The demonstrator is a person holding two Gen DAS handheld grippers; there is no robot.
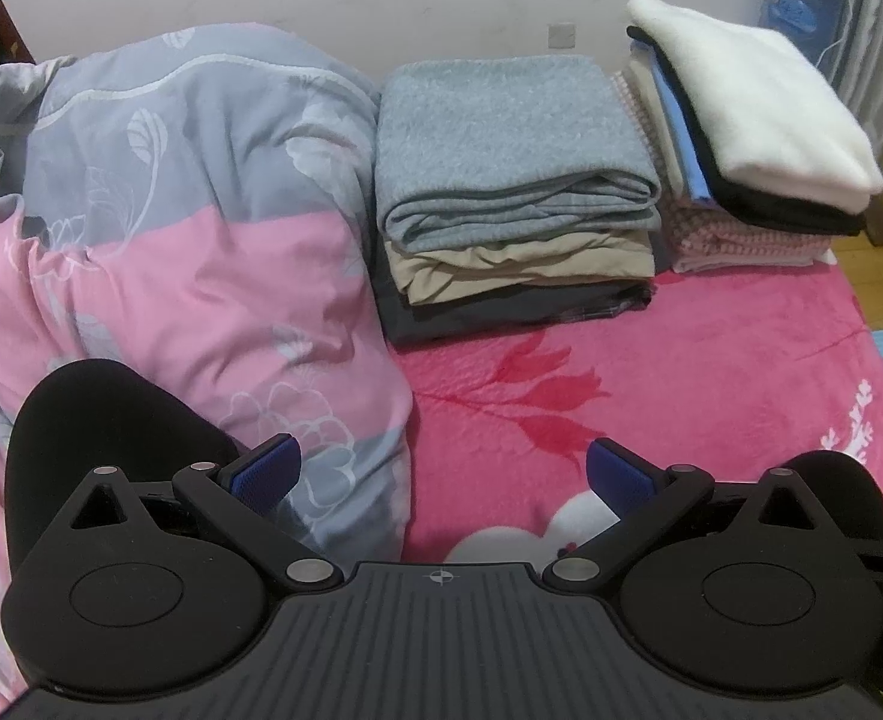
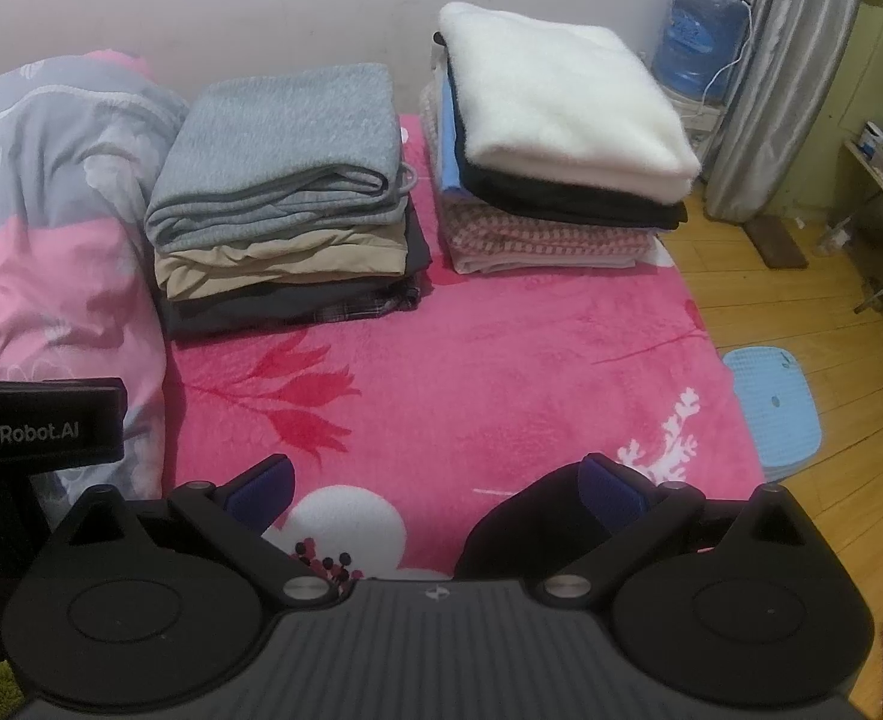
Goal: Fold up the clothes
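Pink fleece with a red flower print covers the bed [image 1: 711,360], and the folded clothes sit in two stacks along its far edge by the wall. The left stack [image 1: 513,204] has a grey-blue knit on top, then a beige layer, then dark grey pieces at the bottom; its folded edges face the near side and its long axis runs from the near side toward the wall. The right stack [image 1: 753,144], at the far right corner, is topped by a white fleece piece [image 2: 567,102] over black, blue and pink-checked layers. It is turned slightly, its long axis angled toward the right edge of the bed. The two stacks stand just apart, with a strip of fleece showing between them. A rumpled pink and grey duvet [image 1: 171,228] fills the left side, touching the left stack.

Both grippers hover over the near part of the bed. The left gripper [image 1: 441,474] has its blue-padded fingers spread wide with nothing between them. The right gripper [image 2: 438,486] is likewise spread and holds nothing. A blue stool [image 2: 771,402] stands on the wooden floor beside the bed's right edge.
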